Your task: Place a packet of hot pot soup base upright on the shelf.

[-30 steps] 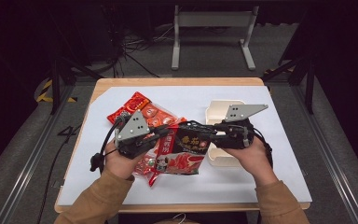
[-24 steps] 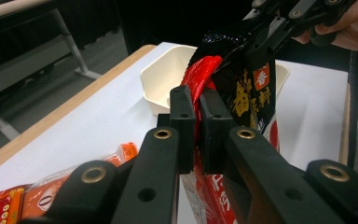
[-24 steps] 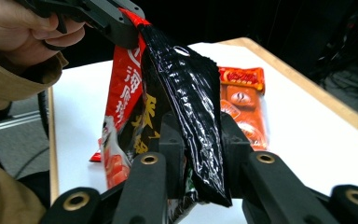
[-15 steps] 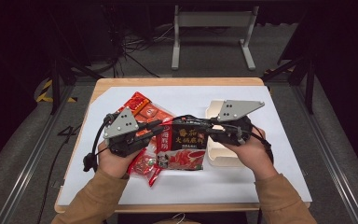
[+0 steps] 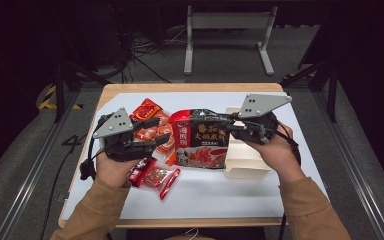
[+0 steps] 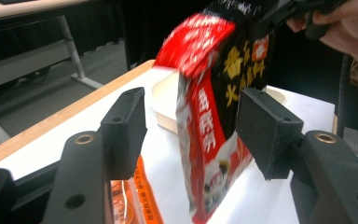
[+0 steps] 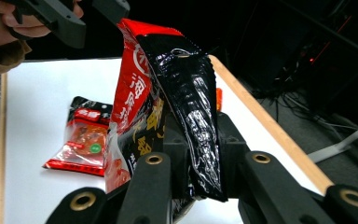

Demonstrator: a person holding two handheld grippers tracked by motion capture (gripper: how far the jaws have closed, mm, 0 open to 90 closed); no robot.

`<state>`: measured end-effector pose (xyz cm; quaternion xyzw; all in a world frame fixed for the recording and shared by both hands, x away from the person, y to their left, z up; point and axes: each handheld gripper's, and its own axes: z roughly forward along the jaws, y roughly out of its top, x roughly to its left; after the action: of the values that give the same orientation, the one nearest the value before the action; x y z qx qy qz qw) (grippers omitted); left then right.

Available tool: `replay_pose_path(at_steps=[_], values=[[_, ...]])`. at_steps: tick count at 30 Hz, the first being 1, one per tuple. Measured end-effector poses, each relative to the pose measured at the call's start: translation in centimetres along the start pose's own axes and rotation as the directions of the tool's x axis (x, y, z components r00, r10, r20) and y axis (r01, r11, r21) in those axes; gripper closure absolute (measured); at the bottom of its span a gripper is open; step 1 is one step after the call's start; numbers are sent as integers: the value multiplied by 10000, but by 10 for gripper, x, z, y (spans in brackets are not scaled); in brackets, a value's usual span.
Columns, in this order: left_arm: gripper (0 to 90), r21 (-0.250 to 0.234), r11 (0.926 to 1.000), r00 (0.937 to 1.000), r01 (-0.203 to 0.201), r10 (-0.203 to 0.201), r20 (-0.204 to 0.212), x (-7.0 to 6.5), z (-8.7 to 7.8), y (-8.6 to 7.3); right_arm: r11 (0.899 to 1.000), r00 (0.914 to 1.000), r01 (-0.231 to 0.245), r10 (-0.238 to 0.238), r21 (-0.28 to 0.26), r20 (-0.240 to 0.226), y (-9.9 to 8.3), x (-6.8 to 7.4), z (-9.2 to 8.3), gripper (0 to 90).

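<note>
We find the large packet (image 5: 200,140) raised mid-table (image 5: 280,192), between the left gripper (image 5: 152,132) and the right gripper (image 5: 232,125). The box (image 5: 247,160) lies right of it, small packets (image 5: 155,175) on the table at its left.

light: bright from above on the white table (image 5: 290,105), surroundings dark | shadows: soft, short | glare: sheen on the black-and-red packet (image 7: 191,107) in the right gripper view | blur: packet smeared in the left gripper view, near jaws soft | high view: grainy
</note>
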<state>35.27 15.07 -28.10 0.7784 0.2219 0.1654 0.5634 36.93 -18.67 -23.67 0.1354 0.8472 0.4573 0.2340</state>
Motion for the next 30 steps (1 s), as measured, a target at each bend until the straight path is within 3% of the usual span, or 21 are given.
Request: replay_pose_path(at_steps=[5,16,25,30], values=[[401,76,9998,9996,189,-188,-204,4,-2,-3,9994,9988,352,-351,-4,353,8,-11,-9,778],[380,237,9988,9972,433,-418,-623,11,-8,-11,9994,9967,332,-331,9,735,14,-34,-18,778],[377,251,9980,9956,587,-567,-740,16,-10,-13,9973,9914,715,-731,181,1089,18,-53,-23,778],[377,307,9974,9952,654,-630,-748,18,-10,-14,9982,9899,562,-583,201,1292,17,-64,-25,776]])
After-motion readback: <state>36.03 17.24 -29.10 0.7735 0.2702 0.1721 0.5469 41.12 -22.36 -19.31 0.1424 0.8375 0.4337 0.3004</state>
